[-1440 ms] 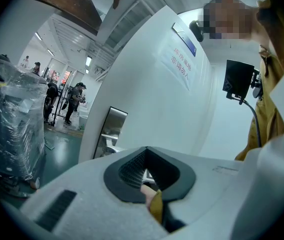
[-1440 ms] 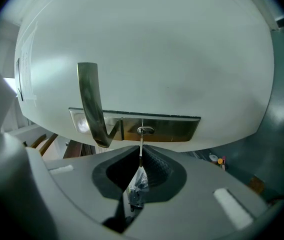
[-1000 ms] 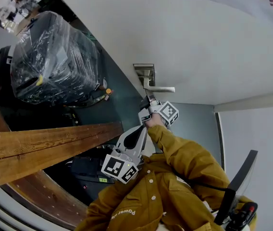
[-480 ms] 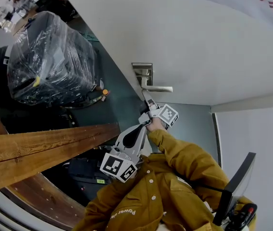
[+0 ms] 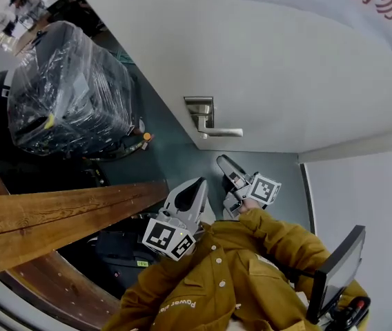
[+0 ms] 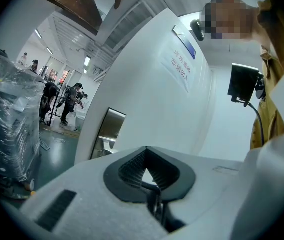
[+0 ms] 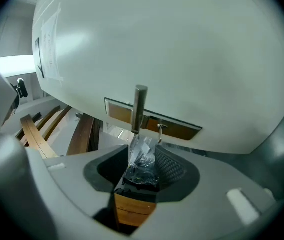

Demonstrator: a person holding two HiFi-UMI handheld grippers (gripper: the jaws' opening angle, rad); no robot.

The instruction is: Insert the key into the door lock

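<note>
Right claw [image 5: 223, 163] backed off lock [image 5: 200, 107], jaws opening, empty; left claw [image 5: 197, 183] closed, idle. Risk: key [image 7: 159, 132] maybe half-seated, could drop out.

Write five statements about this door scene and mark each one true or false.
1. A metal lever handle is fitted to the door. True.
2. The right tongs are clamped on that handle. False: they are clear of the door, their jaws opening, with nothing between them.
3. A key sticks out of the lock plate beside the lever. True.
4. The person wears a blue jacket. False: the jacket is mustard yellow.
5. A plastic-wrapped load stands on the floor near the door. True.
</note>
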